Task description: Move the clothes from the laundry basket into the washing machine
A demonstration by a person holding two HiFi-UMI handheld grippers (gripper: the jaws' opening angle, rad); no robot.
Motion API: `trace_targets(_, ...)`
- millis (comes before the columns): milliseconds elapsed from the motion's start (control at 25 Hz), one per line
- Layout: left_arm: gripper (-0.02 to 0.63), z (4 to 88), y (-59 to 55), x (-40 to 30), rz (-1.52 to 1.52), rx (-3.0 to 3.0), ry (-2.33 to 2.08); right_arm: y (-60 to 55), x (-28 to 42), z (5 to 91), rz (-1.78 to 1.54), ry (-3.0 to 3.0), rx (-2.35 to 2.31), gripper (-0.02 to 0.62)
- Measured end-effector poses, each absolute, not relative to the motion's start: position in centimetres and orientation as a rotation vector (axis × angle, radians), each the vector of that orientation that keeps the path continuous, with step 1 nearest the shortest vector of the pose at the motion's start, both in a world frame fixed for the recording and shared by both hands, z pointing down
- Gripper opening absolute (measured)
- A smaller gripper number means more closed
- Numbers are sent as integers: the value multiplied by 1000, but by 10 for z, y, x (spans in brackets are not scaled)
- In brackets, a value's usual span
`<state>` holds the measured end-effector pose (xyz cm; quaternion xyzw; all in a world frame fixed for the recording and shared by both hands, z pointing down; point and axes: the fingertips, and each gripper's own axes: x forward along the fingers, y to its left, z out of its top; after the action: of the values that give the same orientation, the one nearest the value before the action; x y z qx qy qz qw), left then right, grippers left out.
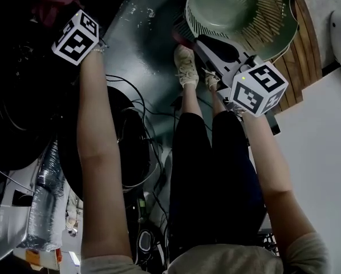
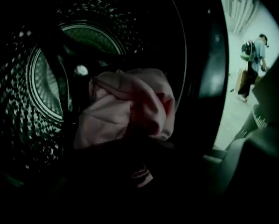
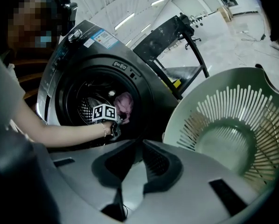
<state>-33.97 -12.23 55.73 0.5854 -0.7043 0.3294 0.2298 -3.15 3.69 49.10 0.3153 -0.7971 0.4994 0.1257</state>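
Note:
A pink garment (image 2: pixel 125 106) hangs bunched inside the dark drum (image 2: pixel 41 92) of the washing machine (image 3: pixel 74 55). My left gripper (image 2: pixel 139 171) is reached in through the door opening and is shut on a fold of that garment; its jaws are lost in shadow. From the right gripper view, its marker cube (image 3: pixel 104 112) sits just before the pink garment (image 3: pixel 124 104). The green laundry basket (image 1: pixel 273 27) has nothing in it. My right gripper (image 3: pixel 139 143) hovers beside the basket's slotted wall (image 3: pixel 223 111), shut with nothing between its pads.
The machine's round door (image 1: pixel 122 141) stands swung open, with cables (image 1: pixel 150 110) trailing on the floor. The person's legs and shoes (image 1: pixel 186 67) stand between machine and basket. A black folding rack (image 3: pixel 177 31) leans behind the machine. A plastic bottle (image 1: pixel 42 204) lies low at left.

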Motion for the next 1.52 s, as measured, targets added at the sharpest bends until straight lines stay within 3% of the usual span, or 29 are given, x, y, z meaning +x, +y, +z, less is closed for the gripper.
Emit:
trace_targets(240, 55, 549, -162, -371, 1160, 1582, -2085, 38, -34, 496, 1455, -2310, 927, 52)
trace_targets(400, 227, 544, -149, -345, 995, 1622, -2023, 38, -35, 482, 1442, -2338, 933, 52)
trace_targets(800, 230, 430, -43, -231, 613, 1706, -1810, 19, -10, 368, 1285, -2450, 1020, 16)
trace_targets(880, 214, 387, -26, -203, 539, 1751, -1741, 22, -6, 335, 1271, -2466, 1001, 11)
trace_targets(1120, 27, 230, 2, -135, 290, 1918, -1626, 41, -3, 213, 1133, -2596, 913, 10)
trace_targets(1320, 11, 109, 25, -77, 179, 2206, -1375, 58, 12, 114, 982, -2607, 995, 9)
trace_targets(1520, 11, 49, 38, -56, 227, 2329, -1306, 57, 28, 41, 813, -2644, 1054, 9)
